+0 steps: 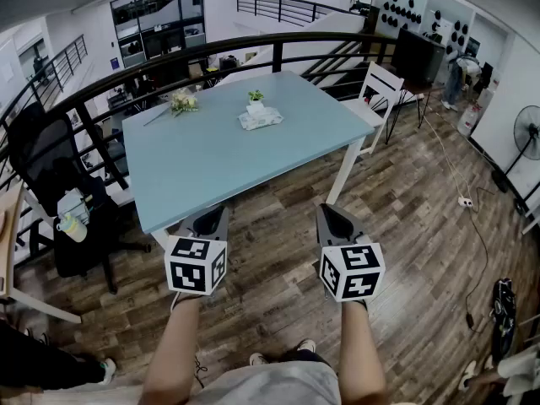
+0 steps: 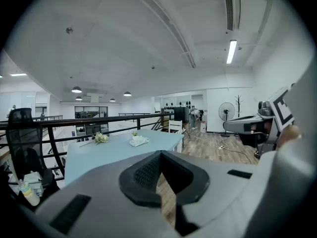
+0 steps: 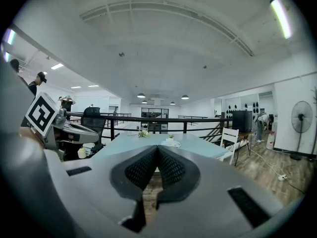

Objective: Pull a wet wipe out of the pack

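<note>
The wet wipe pack (image 1: 260,118) is a white crumpled packet lying on the far half of the light blue table (image 1: 211,159), just in front of a small potted plant (image 1: 256,96). I hold both grippers over the wooden floor short of the table's near edge, well away from the pack. In the head view, my left gripper (image 1: 221,211) and right gripper (image 1: 327,213) point toward the table. Each one's jaws are shut with nothing between them. The pack (image 2: 138,141) shows small above my left gripper (image 2: 159,156), and again as the pack (image 3: 171,143) above my right gripper (image 3: 157,150).
A bunch of flowers (image 1: 183,102) lies at the table's far left. A black office chair (image 1: 51,167) stands left of the table, a white chair (image 1: 380,87) at its far right. A black railing (image 1: 253,45) runs behind. A cable and power strip (image 1: 466,201) lie on the floor.
</note>
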{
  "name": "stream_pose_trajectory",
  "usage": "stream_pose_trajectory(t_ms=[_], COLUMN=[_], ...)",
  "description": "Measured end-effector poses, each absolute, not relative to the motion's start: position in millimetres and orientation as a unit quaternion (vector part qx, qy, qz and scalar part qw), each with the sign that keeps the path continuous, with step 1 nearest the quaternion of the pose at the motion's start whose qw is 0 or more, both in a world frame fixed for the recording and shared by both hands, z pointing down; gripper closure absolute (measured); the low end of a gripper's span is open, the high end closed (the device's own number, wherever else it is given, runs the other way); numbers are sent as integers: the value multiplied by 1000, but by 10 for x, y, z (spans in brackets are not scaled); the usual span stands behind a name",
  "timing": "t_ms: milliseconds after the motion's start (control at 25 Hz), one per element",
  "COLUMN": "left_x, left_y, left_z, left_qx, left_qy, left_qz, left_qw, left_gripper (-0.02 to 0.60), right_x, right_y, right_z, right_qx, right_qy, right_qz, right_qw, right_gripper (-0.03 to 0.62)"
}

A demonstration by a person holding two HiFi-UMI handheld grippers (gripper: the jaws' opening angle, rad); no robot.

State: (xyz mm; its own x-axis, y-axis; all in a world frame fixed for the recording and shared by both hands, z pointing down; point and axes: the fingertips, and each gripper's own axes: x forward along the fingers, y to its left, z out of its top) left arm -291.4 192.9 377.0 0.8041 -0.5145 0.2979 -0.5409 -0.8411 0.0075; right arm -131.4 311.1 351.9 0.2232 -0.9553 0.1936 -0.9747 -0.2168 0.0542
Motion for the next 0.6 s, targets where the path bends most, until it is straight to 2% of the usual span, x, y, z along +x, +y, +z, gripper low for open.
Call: stream_pose_trajectory(t_ms=[600], left_x=[-2610], left_y=[1754], left_z=[3807], left_qx=[948], left_qy=[-277], left_qz=[153], left_qw=[39], left_gripper=[589], right_x=[-1049], right_y=[2910], right_z=[3588], right_qx=[779], right_qy=[-621], right_qz=[57], right_qw=[73], right_gripper=[591])
